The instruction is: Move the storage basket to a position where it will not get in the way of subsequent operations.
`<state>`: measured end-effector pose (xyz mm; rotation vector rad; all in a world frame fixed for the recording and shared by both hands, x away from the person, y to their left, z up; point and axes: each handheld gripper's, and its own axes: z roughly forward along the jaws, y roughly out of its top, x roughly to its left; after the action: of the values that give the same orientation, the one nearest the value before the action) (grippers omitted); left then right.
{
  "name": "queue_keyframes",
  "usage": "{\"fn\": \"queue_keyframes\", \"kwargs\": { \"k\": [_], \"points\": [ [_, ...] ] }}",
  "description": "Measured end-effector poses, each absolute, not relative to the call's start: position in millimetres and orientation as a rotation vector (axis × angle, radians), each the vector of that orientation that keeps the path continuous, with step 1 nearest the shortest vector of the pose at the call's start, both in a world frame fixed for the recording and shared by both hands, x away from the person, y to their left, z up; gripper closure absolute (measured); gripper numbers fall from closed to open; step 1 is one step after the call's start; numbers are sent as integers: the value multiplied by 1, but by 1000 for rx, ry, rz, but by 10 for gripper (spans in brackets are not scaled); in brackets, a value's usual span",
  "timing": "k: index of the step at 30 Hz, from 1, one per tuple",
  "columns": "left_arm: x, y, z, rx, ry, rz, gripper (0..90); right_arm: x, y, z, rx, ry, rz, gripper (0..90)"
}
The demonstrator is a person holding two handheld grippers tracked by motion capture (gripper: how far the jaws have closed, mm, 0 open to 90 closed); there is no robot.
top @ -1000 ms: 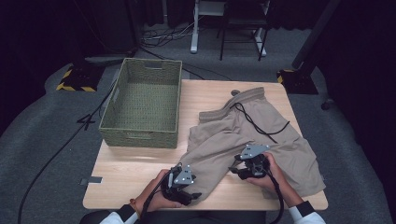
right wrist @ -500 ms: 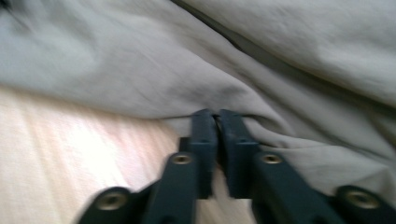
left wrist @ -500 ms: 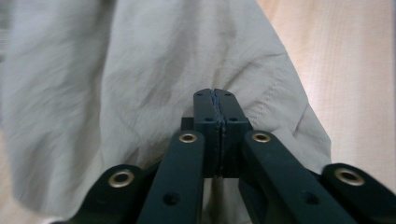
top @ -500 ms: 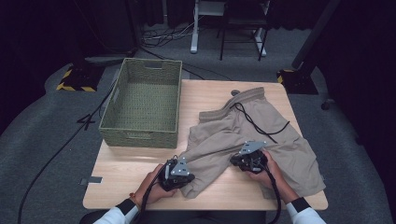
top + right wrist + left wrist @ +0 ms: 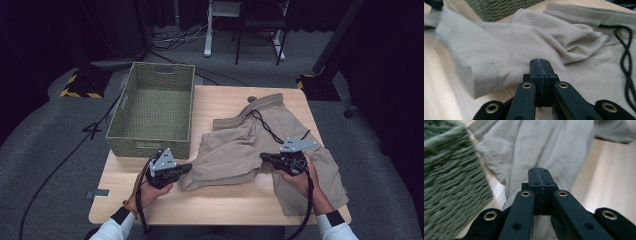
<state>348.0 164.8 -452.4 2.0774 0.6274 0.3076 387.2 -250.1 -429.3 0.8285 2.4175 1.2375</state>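
Observation:
Beige shorts (image 5: 235, 145) with a black drawstring (image 5: 265, 125) lie spread on the wooden table (image 5: 225, 205). My left gripper (image 5: 186, 168) is shut on the hem of the near leg, just in front of the basket, and holds that corner slightly off the table. In the left gripper view its jaws meet with cloth (image 5: 564, 147) bunched around the tips. My right gripper (image 5: 263, 157) is shut on the same leg farther right. In the right gripper view the fabric (image 5: 524, 42) folds up ahead of the closed jaws.
A green woven basket (image 5: 150, 145) stands at the table's left, close to my left gripper, its wall (image 5: 446, 185) beside the jaws. Bare wood runs along the near edge. Dark floor, cables and chair legs lie beyond the table.
Both grippers rose off the table and drifted left with the shorts' leg. The cloth's near corner has been dragged leftward toward the basket.

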Motion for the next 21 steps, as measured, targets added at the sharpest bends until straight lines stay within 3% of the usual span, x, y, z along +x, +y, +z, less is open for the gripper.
{"fn": "queue_keyframes", "kwargs": {
  "k": [7, 13, 17, 19, 21],
  "points": [
    [350, 153, -470, 2220, 584, 262, 898, 404, -237, -446, 878, 2499, 1059, 894],
    [334, 154, -476, 2267, 544, 149, 896, 384, -238, -459, 824, 2628, 1009, 890],
    [317, 152, -478, 2283, 477, 43, 847, 366, -235, -462, 760, 2699, 1027, 853],
    [306, 145, -478, 2304, 425, 33, 795, 357, -231, -465, 707, 2738, 1025, 773],
    [300, 139, -473, 2314, 413, 65, 643, 349, -228, -465, 664, 2742, 1003, 590]
  ]
}}
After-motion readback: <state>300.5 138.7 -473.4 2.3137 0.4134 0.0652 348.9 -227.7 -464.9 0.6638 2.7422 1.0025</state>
